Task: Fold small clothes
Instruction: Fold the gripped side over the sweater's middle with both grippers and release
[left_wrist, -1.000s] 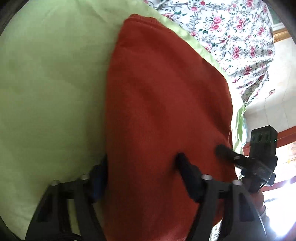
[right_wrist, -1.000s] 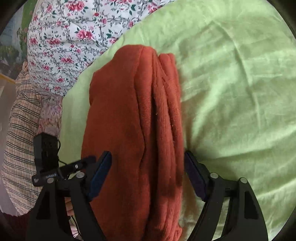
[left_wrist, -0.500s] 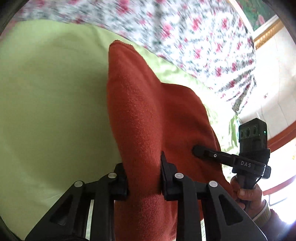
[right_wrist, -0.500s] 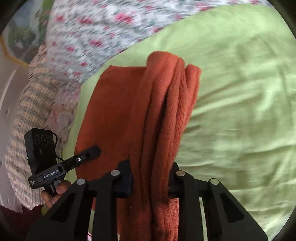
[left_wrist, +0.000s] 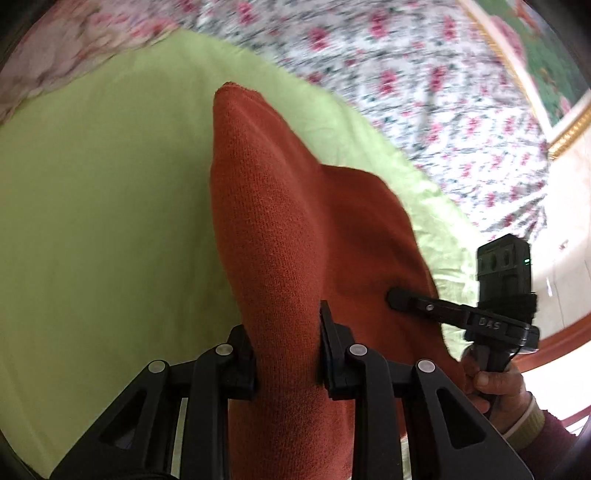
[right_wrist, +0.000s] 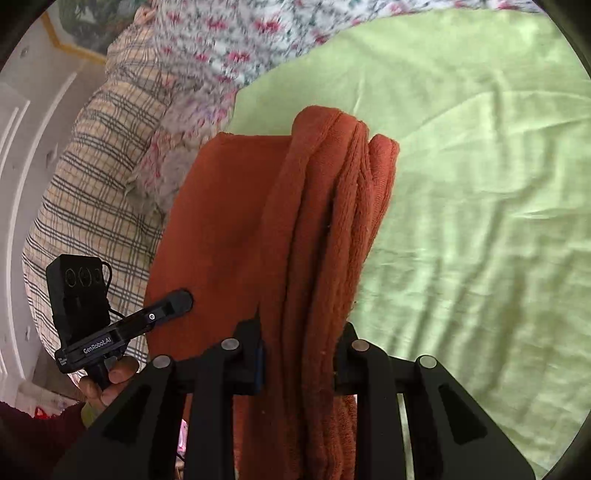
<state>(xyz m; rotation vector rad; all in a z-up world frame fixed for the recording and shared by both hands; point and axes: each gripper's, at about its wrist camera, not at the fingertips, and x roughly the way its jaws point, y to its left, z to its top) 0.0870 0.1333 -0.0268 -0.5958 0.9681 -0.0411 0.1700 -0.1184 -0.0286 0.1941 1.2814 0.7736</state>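
A folded rust-orange knit garment is lifted off the light green sheet. My left gripper is shut on one end of it. My right gripper is shut on the other end, where several folded layers stand between the jaws. The right gripper also shows in the left wrist view, at the garment's far side. The left gripper shows in the right wrist view, pressed on the cloth. The garment hangs between the two grippers.
A floral sheet lies beyond the green sheet. A plaid cloth is piled at the left in the right wrist view. A gold picture frame and pale wall are at the right edge.
Both grippers closed on the garment's ends and lifted them. The garment rose off the sheet, and both views tilted up towards the floral sheet.
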